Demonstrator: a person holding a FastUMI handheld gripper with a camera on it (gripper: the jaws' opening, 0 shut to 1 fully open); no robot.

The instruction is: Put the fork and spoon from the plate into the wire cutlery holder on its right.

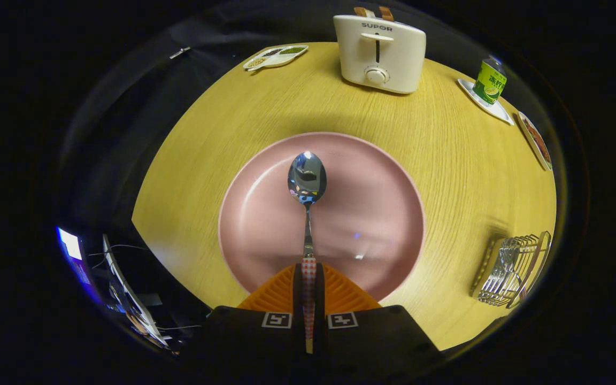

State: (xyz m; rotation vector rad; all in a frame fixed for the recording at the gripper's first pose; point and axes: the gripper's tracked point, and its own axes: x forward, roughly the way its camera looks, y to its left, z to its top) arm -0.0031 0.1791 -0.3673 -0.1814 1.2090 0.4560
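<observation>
Between my fingers (308, 283) the spoon (307, 184) is clenched above the plate (383, 214); the fork (500, 272) already stands in the holder (527, 262) near the surface's right edge.

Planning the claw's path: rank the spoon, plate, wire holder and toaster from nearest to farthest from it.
1. Spoon, handle clamped in the claw.
2. Plate, just under the spoon.
3. Wire cutlery holder, off to the right.
4. Toaster, across the table.
</observation>
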